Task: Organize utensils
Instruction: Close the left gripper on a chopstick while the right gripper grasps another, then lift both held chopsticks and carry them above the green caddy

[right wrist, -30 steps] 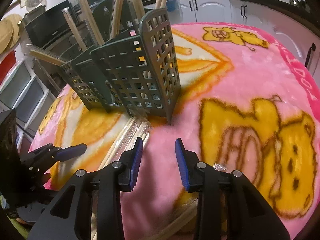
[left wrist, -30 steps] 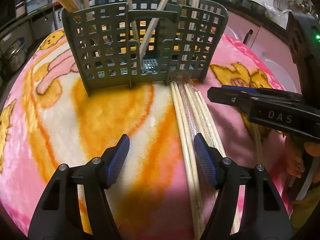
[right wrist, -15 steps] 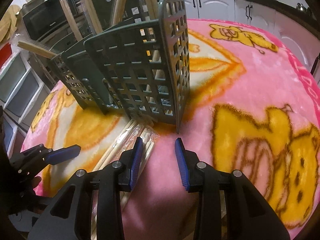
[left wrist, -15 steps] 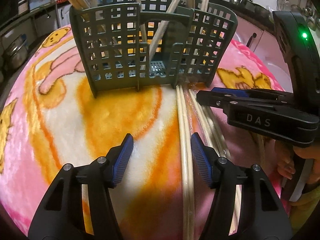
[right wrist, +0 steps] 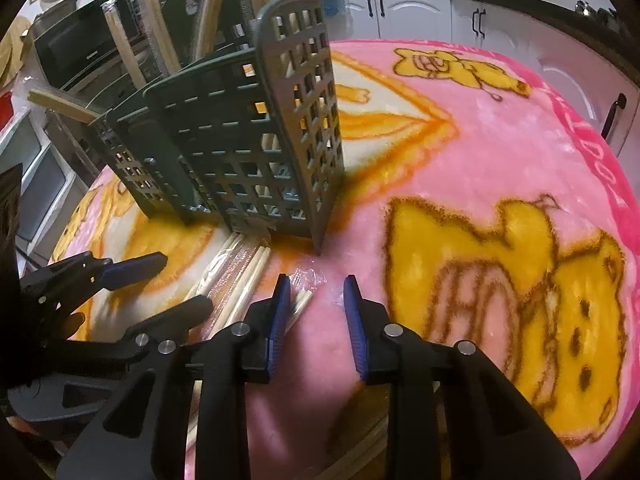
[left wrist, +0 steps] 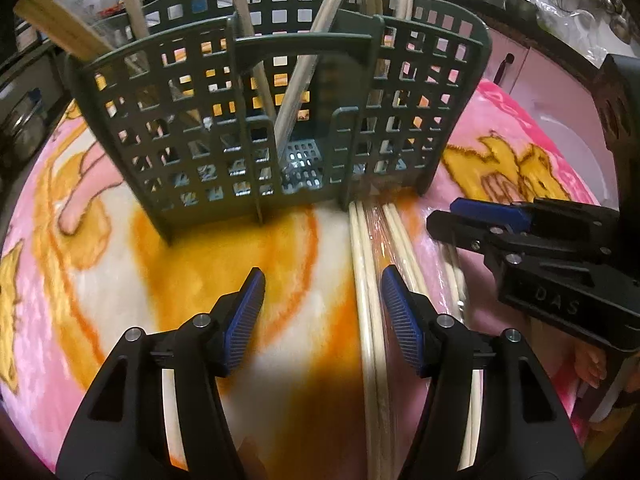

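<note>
Your left claw [left wrist: 322, 312] wide open and empty over the pink blanket [left wrist: 100, 264], your right claw [right wrist: 314, 312] open, holding nothing, green utensil caddy [left wrist: 248, 120] upright ahead, wrapped chopsticks [left wrist: 370, 300] lying flat, tips touching its base

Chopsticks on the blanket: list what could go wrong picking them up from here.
1. The chopsticks lie close together in clear wrap, so the open left gripper may pinch several or slip on the plastic.
2. Their far ends butt against the green basket, which stands on a soft blanket with tall sticks inside; a nudge could tip it.
3. The open right gripper sits just beside the left one; they could collide.
</note>
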Demonstrator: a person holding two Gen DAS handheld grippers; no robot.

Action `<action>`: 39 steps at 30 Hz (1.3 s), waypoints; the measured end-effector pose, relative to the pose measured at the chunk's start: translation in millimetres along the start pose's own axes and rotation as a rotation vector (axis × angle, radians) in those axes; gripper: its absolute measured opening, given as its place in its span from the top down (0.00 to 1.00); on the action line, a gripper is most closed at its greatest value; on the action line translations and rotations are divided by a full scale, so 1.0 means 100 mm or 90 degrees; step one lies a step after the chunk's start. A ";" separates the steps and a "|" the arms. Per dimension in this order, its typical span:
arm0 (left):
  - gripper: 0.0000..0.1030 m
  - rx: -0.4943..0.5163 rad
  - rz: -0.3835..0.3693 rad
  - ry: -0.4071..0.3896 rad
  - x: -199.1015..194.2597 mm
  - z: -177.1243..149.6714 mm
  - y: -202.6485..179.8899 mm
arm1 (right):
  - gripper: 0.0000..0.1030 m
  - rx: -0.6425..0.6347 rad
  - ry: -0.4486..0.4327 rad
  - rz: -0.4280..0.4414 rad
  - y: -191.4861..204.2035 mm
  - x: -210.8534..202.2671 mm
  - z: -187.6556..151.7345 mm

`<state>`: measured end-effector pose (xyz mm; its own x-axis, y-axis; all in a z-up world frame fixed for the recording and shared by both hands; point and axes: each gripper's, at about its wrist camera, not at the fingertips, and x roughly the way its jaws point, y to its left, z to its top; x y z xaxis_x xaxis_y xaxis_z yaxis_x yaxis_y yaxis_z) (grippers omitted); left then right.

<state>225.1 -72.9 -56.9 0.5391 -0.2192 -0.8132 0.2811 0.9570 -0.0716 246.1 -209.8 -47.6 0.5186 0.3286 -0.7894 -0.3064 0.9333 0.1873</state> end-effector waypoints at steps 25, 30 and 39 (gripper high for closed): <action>0.96 -0.029 -0.062 -0.015 -0.34 -0.16 0.27 | 0.95 0.001 -0.133 0.089 0.12 -0.65 0.08; 0.97 -0.036 -0.093 -0.018 -0.48 -0.20 0.24 | 0.95 -0.010 -0.173 0.090 0.19 -0.91 0.10; 0.97 -0.047 -0.116 -0.080 -0.90 -0.09 0.22 | 0.96 -0.026 -0.219 0.100 0.30 -1.21 0.15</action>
<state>175.9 -30.1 9.6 0.5810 -0.4065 -0.7051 0.3261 0.9100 -0.2559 186.0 -219.6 62.0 0.6983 0.5029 -0.5093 -0.4311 0.8635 0.2616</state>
